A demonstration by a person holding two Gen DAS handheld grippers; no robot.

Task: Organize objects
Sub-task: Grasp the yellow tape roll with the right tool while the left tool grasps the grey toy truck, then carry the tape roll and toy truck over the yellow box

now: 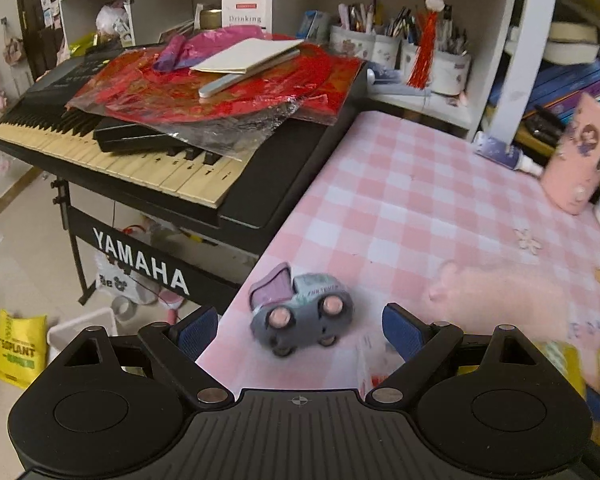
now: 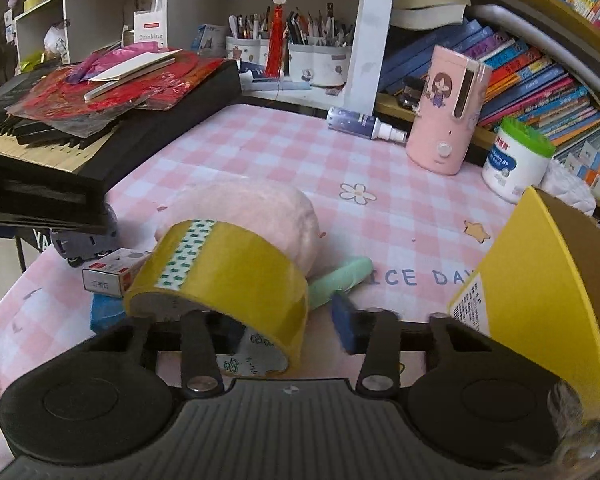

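Two wrist-cam views over a desk w/ a pink-and-white checked tablecloth (image 2: 284, 152).

Left cam: the left gripper (image 1: 298, 330) has its blue-padded fingers (image 1: 398, 330) spread wide, nothing between the pads. Just ahead of them, near the table's left edge, sits a small grey toy car (image 1: 304, 312) w/ pink headlights, facing the cam, slightly blurred. To its right is a blurred pink plush toy (image 1: 496, 300). Beyond the table's left edge stands a black Yamaha keyboard (image 1: 148, 152), piled w/ red foil sheets (image 1: 220, 88) and a notebook (image 1: 248, 56).

Right cam: the right gripper (image 2: 280, 324) pinches a roll of yellow packing tape (image 2: 224, 280). Its left finger goes thru the roll's core, its blue right pad (image 2: 346, 326) is outside the roll; whether that pad touches the tape can't be told. The roll is tilted, lifted off the cloth, in front of the plush toy. Beside the roll, to the left, lies a small white-and-red box (image 2: 110, 276); a mint-green tube-like item (image 2: 340, 280) lies behind it to the right. At right stands an open yellow cardboard box (image 2: 540, 304).

Further back: a pink cylindrical device (image 2: 446, 112) w/ a cartoon girl, a white tub w/ green lid (image 2: 516, 160), a spray bottle (image 2: 360, 124) lying on its side, and pen holders (image 2: 292, 56) on a shelf.
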